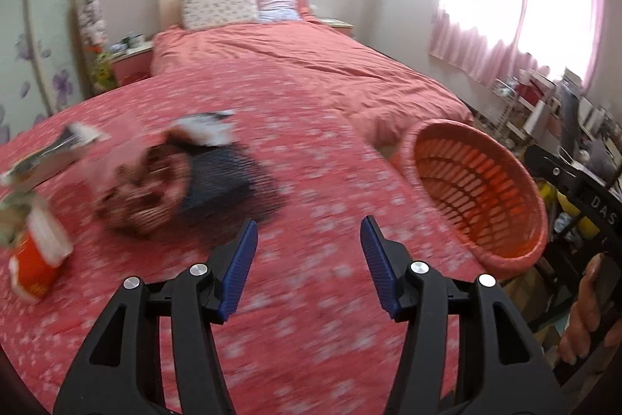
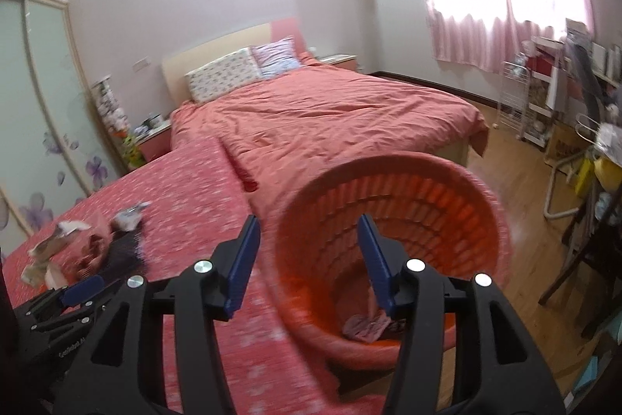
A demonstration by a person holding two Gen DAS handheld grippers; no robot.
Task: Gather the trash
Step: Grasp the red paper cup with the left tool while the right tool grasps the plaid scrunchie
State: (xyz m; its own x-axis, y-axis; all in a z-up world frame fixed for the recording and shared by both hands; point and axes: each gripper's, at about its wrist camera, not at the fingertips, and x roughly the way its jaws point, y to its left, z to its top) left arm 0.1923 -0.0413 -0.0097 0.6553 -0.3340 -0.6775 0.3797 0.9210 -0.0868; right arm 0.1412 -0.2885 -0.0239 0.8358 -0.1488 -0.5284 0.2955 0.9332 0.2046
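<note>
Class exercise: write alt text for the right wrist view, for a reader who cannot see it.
The right gripper, open and empty, points at an orange slatted basket lying tilted at the edge of a red floral bedspread, with pink crumpled trash inside. More wrappers lie on the spread at the left.

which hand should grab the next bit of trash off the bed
Probably left. The left gripper is open and empty, facing the wrappers on the bedspread. The right gripper, also open and empty, sits at the orange basket, further from the pile.
</note>
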